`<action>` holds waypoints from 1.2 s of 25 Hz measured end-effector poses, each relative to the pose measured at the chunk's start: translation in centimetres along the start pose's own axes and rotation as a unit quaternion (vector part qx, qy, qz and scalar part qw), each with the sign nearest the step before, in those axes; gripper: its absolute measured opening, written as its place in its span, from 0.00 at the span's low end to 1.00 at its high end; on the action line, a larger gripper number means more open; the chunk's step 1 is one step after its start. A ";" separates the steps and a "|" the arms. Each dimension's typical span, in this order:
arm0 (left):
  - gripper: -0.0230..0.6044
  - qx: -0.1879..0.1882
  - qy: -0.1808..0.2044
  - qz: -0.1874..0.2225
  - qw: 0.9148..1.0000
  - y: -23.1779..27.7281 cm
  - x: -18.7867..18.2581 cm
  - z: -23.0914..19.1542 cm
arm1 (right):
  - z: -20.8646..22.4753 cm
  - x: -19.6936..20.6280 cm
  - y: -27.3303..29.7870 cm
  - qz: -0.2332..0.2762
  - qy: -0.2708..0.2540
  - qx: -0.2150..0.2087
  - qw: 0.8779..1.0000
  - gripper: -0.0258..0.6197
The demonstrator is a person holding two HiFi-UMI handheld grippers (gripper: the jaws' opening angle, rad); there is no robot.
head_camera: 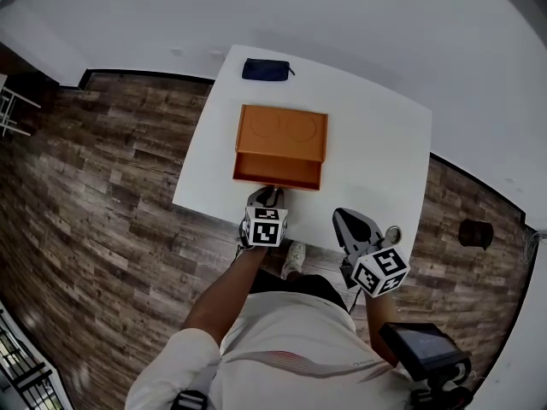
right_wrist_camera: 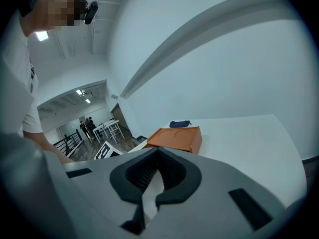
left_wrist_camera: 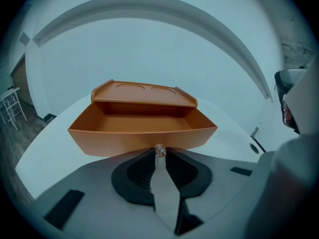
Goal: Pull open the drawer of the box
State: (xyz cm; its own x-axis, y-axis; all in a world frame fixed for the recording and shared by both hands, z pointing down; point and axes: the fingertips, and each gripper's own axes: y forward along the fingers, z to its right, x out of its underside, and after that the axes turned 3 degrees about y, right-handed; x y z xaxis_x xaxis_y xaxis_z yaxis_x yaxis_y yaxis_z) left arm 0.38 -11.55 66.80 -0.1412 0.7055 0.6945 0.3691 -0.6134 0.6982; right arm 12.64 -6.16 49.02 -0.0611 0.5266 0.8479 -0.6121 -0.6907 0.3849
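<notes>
An orange box (head_camera: pixel 282 129) lies in the middle of the white table (head_camera: pixel 376 143). Its drawer (head_camera: pixel 278 172) stands pulled out toward me, and in the left gripper view the drawer (left_wrist_camera: pixel 142 131) is empty inside. On the drawer front is a small shiny knob (left_wrist_camera: pixel 159 149), and my left gripper (left_wrist_camera: pixel 159 154) is shut on it. From the head view the left gripper (head_camera: pixel 267 199) sits at the drawer front, by the table's near edge. My right gripper (head_camera: pixel 349 220) hovers over the near edge, to the right of the box, shut with nothing in it. The right gripper view shows the box (right_wrist_camera: pixel 175 138) from the side.
A dark blue pouch (head_camera: pixel 266 69) lies behind the box near the table's far edge. A small round thing (head_camera: pixel 392 234) sits at the near right edge. Wooden floor surrounds the table. People stand far off in a room behind, in the right gripper view.
</notes>
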 end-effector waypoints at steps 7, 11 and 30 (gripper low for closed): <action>0.16 -0.005 -0.009 -0.003 1.000 -0.9 0.6 0.8 | -0.5 0.4 0.0 -0.006 -0.002 -0.014 1.000 0.04; 0.16 -0.008 -0.009 -0.003 1.000 -0.8 0.9 0.9 | -0.9 0.6 0.1 -0.007 -0.003 -0.019 1.000 0.04; 0.16 -0.040 -0.022 -0.010 0.999 -1.5 2.6 2.0 | -0.2 1.2 -0.9 -0.007 0.001 -0.030 1.000 0.04</action>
State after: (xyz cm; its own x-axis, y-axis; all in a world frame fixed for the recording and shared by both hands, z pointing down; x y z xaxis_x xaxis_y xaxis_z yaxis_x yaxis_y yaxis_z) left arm 1.32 -8.07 67.20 -0.1060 0.7320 0.6730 0.2920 -0.6241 0.7247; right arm 12.91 -4.77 49.64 -0.0537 0.5360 0.8425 -0.6588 -0.6531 0.3735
